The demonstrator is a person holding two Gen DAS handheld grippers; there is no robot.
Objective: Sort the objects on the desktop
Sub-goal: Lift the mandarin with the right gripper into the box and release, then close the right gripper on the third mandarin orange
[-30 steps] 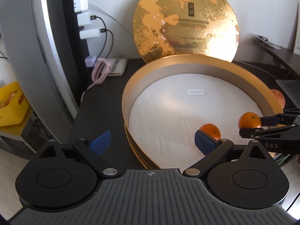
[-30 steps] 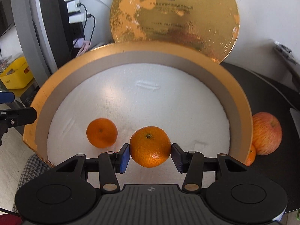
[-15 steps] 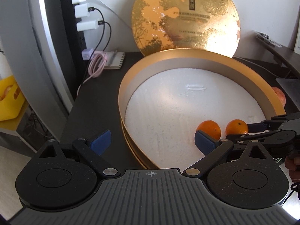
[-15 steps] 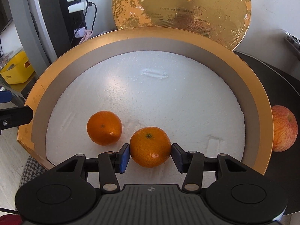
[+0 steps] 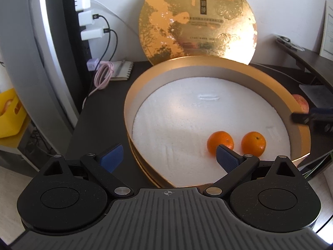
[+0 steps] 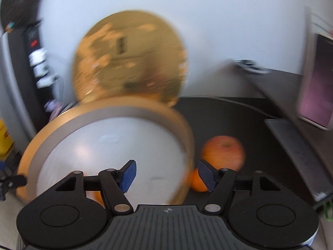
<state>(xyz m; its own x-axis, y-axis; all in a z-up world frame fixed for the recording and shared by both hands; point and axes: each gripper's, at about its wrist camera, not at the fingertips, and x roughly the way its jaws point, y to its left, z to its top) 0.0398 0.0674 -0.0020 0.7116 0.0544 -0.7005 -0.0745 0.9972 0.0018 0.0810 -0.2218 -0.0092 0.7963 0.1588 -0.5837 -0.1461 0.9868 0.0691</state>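
Two tangerines [image 5: 220, 142] [image 5: 253, 143] lie side by side on the white foam floor of the round gold box [image 5: 133, 95]. My left gripper [image 5: 169, 158] hangs open over the box's near rim, with nothing between its blue pads. My right gripper [image 6: 167, 176] is open and empty. Its jaws have just been opening, and it sits over the box's right rim [image 6: 187, 133]. From the left wrist it shows at the right edge as the right gripper [image 5: 299, 116]. Outside the box, a red apple [image 6: 223, 153] and a third tangerine [image 6: 196, 182] rest on the dark desk.
The gold lid [image 5: 197, 20] leans on the wall behind the box. A monitor [image 5: 41, 62], a power strip with chargers [image 5: 87, 20], a pink cable [image 5: 102, 75] and a notepad [image 5: 122, 70] stand at the left. A keyboard [image 6: 295, 152] and a screen [image 6: 318, 98] are at the right.
My right gripper let go of the tangerine, which now lies in the box beside the other one. The gripper opened and swung up and to the right. The left gripper barely moved.
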